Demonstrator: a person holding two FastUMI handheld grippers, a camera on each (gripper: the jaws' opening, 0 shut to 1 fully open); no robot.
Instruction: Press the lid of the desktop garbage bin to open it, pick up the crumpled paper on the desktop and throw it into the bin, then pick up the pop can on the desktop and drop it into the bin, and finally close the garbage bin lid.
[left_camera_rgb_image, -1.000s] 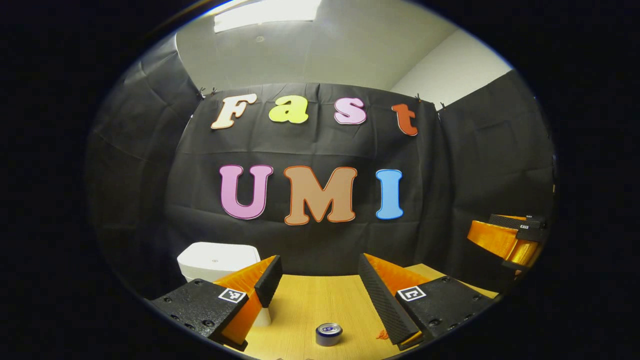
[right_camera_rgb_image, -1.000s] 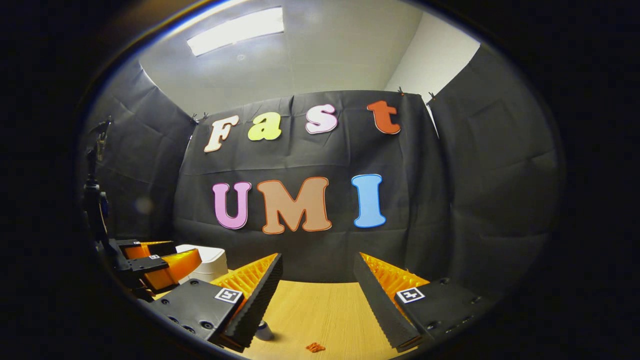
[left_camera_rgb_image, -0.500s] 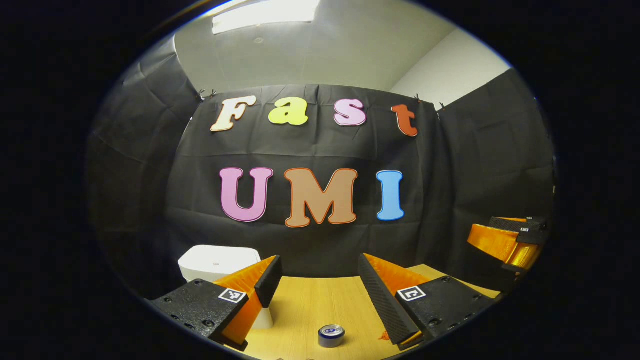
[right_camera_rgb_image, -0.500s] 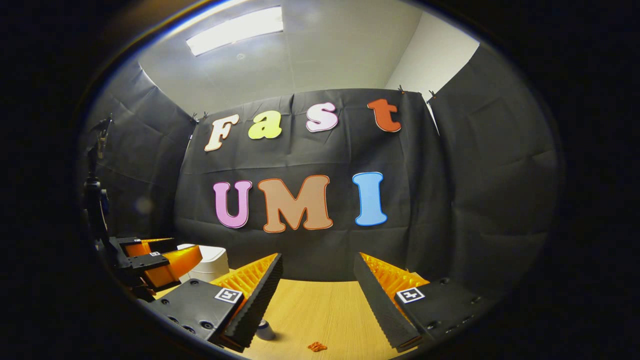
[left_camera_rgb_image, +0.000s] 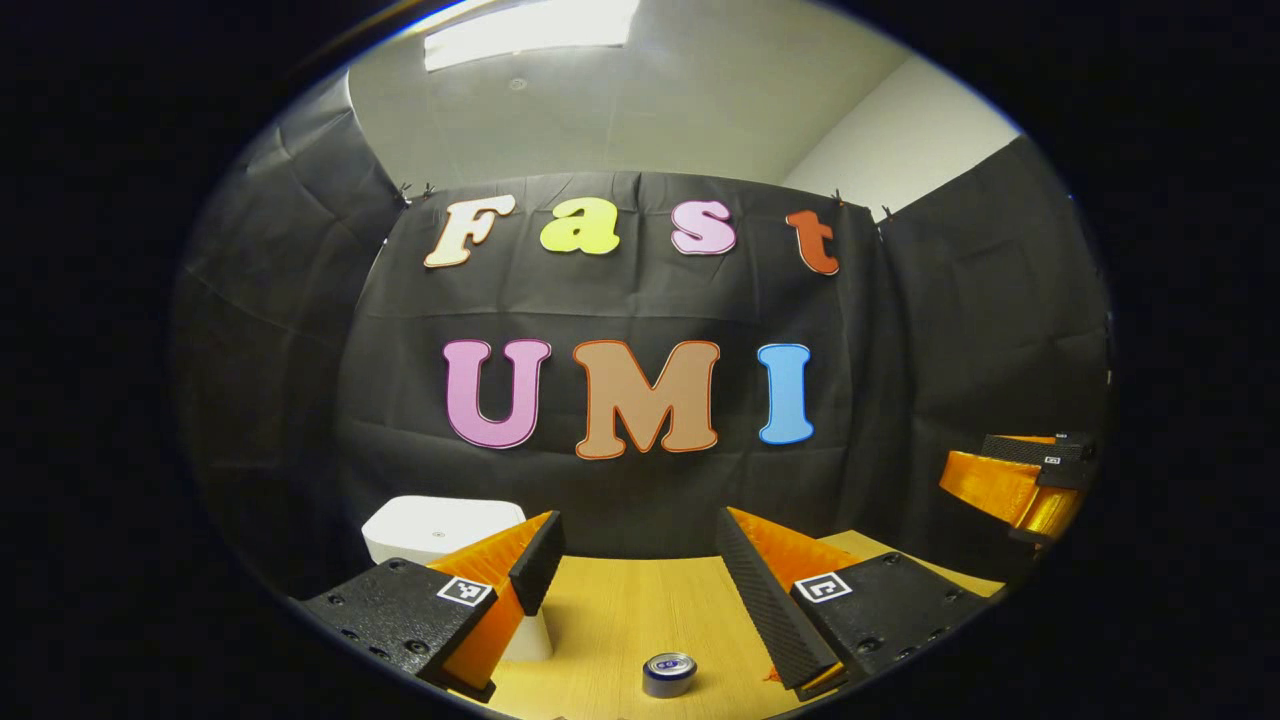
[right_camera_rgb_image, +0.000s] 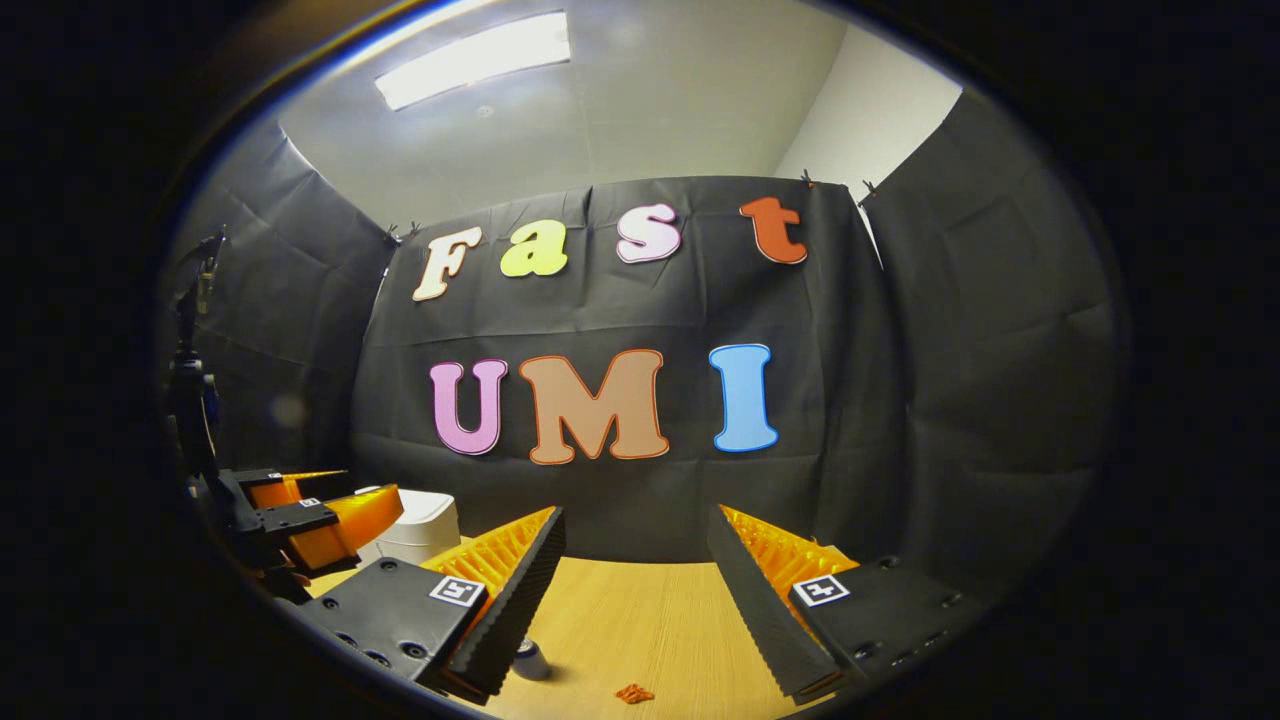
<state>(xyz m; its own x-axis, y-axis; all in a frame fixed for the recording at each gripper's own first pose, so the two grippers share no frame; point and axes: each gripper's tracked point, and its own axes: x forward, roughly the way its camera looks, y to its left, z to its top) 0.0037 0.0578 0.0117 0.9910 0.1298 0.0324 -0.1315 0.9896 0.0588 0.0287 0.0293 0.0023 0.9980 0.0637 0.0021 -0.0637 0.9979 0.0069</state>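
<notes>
The white garbage bin (left_camera_rgb_image: 440, 524) stands at the back left of the wooden desk (left_camera_rgb_image: 620, 610) with its lid down. A silver pop can (left_camera_rgb_image: 668, 673) stands upright on the desk, below and between my left gripper's (left_camera_rgb_image: 638, 522) open fingers. The left gripper holds nothing. In the right gripper view, the right gripper (right_camera_rgb_image: 635, 515) is also open and holds nothing. The can (right_camera_rgb_image: 530, 660) peeks out beside its left finger, and a small orange crumpled scrap (right_camera_rgb_image: 632, 692) lies on the desk below the gap. The bin (right_camera_rgb_image: 425, 520) shows behind the left gripper (right_camera_rgb_image: 300, 515).
The black cloth wall closes the booth behind the desk and on both sides. A dark stand (right_camera_rgb_image: 190, 400) rises at the far left of the right gripper view. The right gripper (left_camera_rgb_image: 1020, 480) hovers at the right edge of the left gripper view.
Both views have drifted slightly. The can sits a little lower and further right in the left gripper view. Both grippers stay open.
</notes>
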